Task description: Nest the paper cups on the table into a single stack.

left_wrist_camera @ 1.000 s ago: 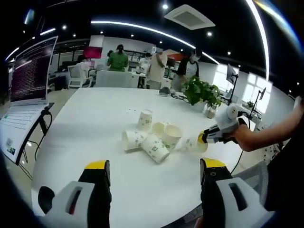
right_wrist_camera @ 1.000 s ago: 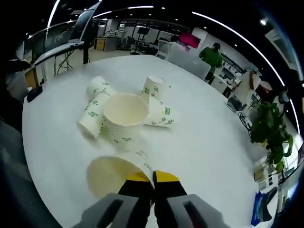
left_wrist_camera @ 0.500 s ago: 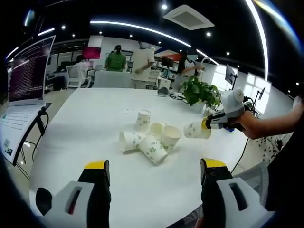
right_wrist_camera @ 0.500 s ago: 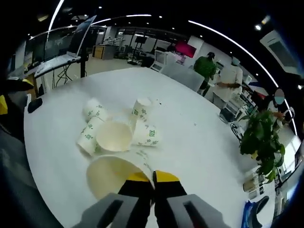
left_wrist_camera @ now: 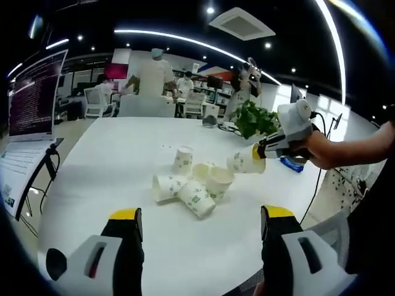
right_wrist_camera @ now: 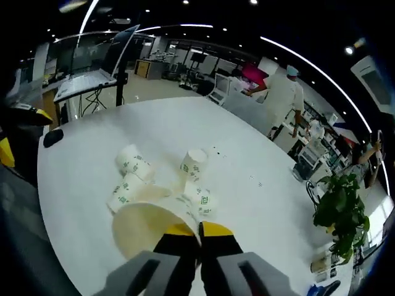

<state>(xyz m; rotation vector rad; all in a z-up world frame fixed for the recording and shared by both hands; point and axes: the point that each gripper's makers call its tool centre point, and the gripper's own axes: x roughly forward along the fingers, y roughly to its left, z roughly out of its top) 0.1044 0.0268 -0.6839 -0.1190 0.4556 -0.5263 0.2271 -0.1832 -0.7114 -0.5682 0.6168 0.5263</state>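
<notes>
Lifted clear of the bench (left_wrist_camera: 111,154), our right claw (right_wrist_camera: 198,232) carries a paper cup (right_wrist_camera: 151,221) pinched by its rim above the cup cluster (left_wrist_camera: 191,182), ready for nesting, while our left claw (left_wrist_camera: 200,216) hangs open.

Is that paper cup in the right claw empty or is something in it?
Empty. The right gripper view looks into the held paper cup and shows bare white inside; the right claw pinches its rim.

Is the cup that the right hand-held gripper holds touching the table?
No. In the left gripper view the held cup hangs in the air above the cluster of cups lying on the table.
</notes>
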